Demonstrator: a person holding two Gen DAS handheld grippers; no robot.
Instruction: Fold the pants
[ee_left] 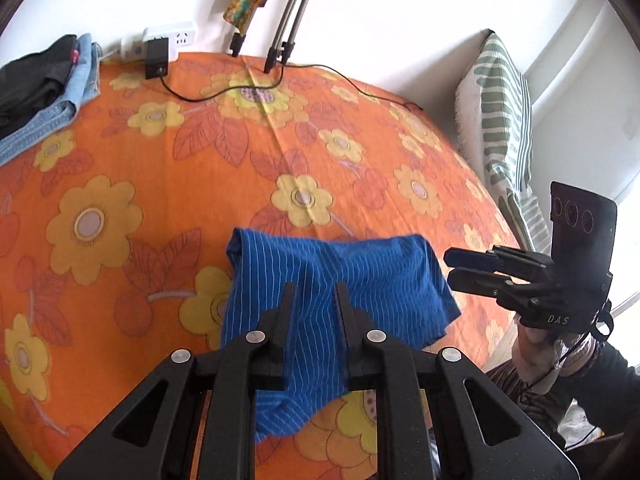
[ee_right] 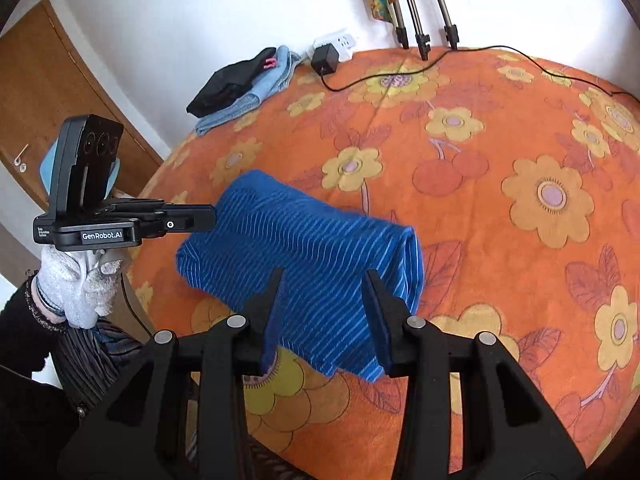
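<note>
The pants point(ee_left: 340, 292) lie as a compact folded bundle on the orange flowered sheet point(ee_left: 160, 168), near the edge of the bed closest to the person. Both grippers are off the cloth.

**Left gripper** point(ee_left: 314, 288): in its own view the fingers stand apart with blue striped cloth visible in the gap, and nothing is clamped. It is open. The right wrist view shows it side-on at the bundle's left end point(ee_right: 200, 216), tips just beside or touching the fabric. That view does not settle which.

**Right gripper** point(ee_right: 324, 276): jaws spread wide, nothing held. In the left wrist view it sits just off the bundle's right end point(ee_left: 464, 268), fingers pointing toward the cloth.

**Key relation:** the bundle lies between the two grippers, one at each end. Its long axis runs left to right across the person's front, roughly parallel to the near bed edge. The stripes run roughly across that axis. A rounded fold edge point(ee_right: 414, 264) shows on the right end in the right wrist view. The looser, layered edges hang toward the person at the near side.

**Judgement:** the fold looks largely done. Any further fold would turn on the long axis: one end carried over to the other, with each gripper nearest its own end. The left gripper appears the closer of the two.

A pile of dark and light blue clothes point(ee_left: 40, 92) rests at the far left corner, well apart.
</note>
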